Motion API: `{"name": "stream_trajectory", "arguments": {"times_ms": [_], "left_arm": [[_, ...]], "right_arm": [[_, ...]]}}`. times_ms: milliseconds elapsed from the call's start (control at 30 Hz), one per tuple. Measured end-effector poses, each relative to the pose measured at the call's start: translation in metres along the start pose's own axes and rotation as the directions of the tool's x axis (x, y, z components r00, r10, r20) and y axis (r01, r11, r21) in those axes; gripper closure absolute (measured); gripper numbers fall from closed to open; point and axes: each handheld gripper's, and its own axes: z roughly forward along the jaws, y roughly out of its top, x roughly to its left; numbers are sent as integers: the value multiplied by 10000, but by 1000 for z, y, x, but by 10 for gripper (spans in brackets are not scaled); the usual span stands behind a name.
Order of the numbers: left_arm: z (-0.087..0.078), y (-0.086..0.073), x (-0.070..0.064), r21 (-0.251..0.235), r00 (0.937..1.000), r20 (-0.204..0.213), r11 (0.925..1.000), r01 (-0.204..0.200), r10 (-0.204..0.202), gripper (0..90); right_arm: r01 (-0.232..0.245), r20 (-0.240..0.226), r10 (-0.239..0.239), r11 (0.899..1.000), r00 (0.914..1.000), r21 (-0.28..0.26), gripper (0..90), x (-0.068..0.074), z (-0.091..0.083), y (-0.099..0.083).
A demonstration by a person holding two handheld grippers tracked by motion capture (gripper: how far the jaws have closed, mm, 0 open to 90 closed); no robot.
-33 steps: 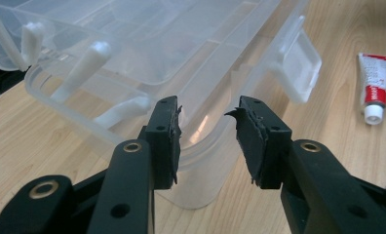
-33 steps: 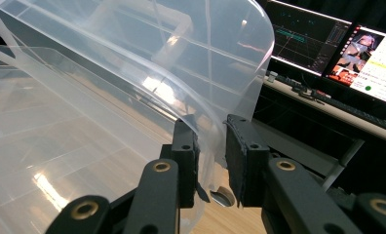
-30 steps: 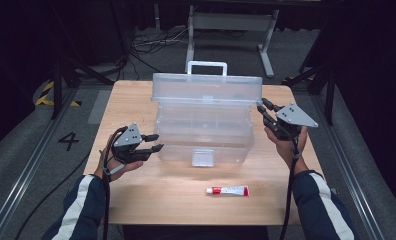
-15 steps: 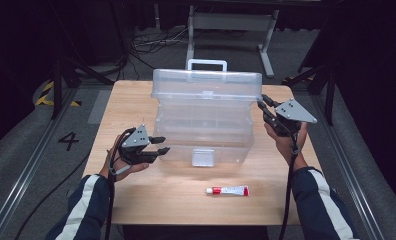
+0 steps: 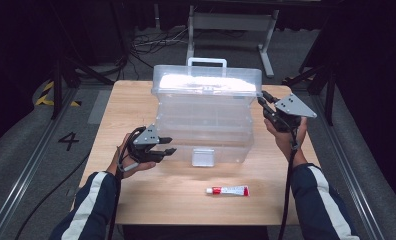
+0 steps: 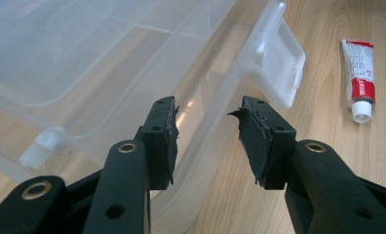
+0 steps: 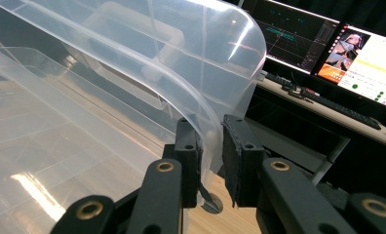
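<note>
We see the clear plastic box (image 5: 206,120) mid-surface (image 5: 136,105), lid raised. Our right gripper (image 7: 211,146) has its fingers clamped on the lid's edge (image 7: 208,131); our left gripper (image 6: 208,139) waits, fingers apart, beside the box's front corner, near the tube (image 5: 228,190).

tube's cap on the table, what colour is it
White, on a red and white tube; the left gripper view shows the cap best.

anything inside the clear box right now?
Through the clear box walls, moulded dividers and bare compartments show; no loose items visible. Glare on the lid hides the rear part. The tube lies outside on the table, in front of the box.
</note>
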Motion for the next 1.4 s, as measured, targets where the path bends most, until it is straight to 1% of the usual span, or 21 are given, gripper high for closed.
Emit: {"name": "stream_trajectory", "arguments": {"times_ms": [67, 133, 200, 267, 300, 433, 500, 633, 667, 733, 833, 867, 900, 933, 967, 1033, 1133, 1200, 1300, 1333, 1400], "left_arm": [[2, 0, 1, 21, 10000, 28, 10000, -15, 15, 580], [4, 0, 1, 5, 9999, 89, 10000, 77, -77, 580], [6, 1, 2, 89, 9998, 170, 9999, 110, -112, 580], [8, 2, 3, 153, 9998, 159, 9998, 108, -110, 581], [9, 2, 3, 175, 9996, 234, 9998, 126, -130, 584], [12, 5, 2, 432, 9995, 305, 9991, -49, 35, 586], [13, 7, 2, 534, 9996, 282, 9986, 3, -18, 596], [15, 11, 2, 848, 9993, 349, 9963, -151, 122, 607], [15, 12, 3, 1021, 9993, 296, 9944, -267, 238, 627], [16, 13, 2, 1147, 9991, 168, 9926, -410, 393, 669], [17, 14, 2, 1461, 9980, 195, 9873, -627, 605, 680], [17, 15, 2, 1598, 9980, 160, 9851, -637, 619, 683], [18, 15, 3, 1749, 9974, 123, 9819, -726, 715, 701], [19, 14, 3, 1818, 9973, 115, 9806, -736, 728, 713], [19, 14, 3, 1816, 9979, 141, 9812, -651, 636, 720], [19, 14, 4, 1859, 9977, 148, 9802, -680, 664, 722], [19, 14, 5, 1868, 9970, 209, 9794, -770, 744, 729], [19, 15, 6, 2042, 9971, 328, 9761, -742, 690, 736], [20, 17, 8, 2105, 9962, 447, 9741, -826, 748, 743], [20, 17, 8, 2109, 9961, 464, 9740, -828, 746, 745], [19, 17, 8, 2218, 9950, 517, 9704, -949, 855, 748]], "right_arm": [[-13, -6, 13, 10000, 10000, -4, 779, -1, 1, 1], [-24, -12, 24, 10000, 10000, 3, 780, -1, 2, 1], [-8, -1, 8, 10000, 10000, 10, 781, -2, 2, 2], [-37, -17, 37, 10000, 10000, 23, 782, -3, 3, 3], [-48, -1, 48, 10000, 10000, 41, 782, -3, 4, 4], [-59, -4, 59, 10000, 10000, 53, 783, -4, 5, 5], [-88, -6, 88, 9999, 10000, 51, 784, -5, 6, 6], [-80, 12, 80, 9999, 10000, 63, 787, -6, 8, 7], [-81, 24, 81, 9999, 10000, 72, 788, -6, 8, 8], [-71, 46, 71, 10000, 10000, 58, 789, -6, 8, 8], [-64, 135, 63, 10000, 9999, 35, 792, -6, 9, 8], [-73, 160, 72, 10000, 9998, 18, 793, -6, 10, 8], [-70, 195, 70, 10000, 9998, -1, 794, -6, 10, 8], [-59, 234, 59, 10000, 9997, -22, 796, -6, 11, 8], [-36, 263, 37, 10000, 9996, -41, 797, -6, 11, 9], [84, 308, -82, 10000, 9995, -42, 802, -7, 12, 10], [-49, 378, 56, 9998, 9993, -182, 805, -8, 16, 9], [-109, 440, 120, 9997, 9990, -238, 808, -8, 18, 10], [-127, 560, 140, 9996, 9983, -237, 815, -9, 20, 11], [-119, 589, 132, 9997, 9982, -226, 817, -9, 21, 12], [-17, 676, 30, 9998, 9977, -190, 824, -10, 23, 13]]}}
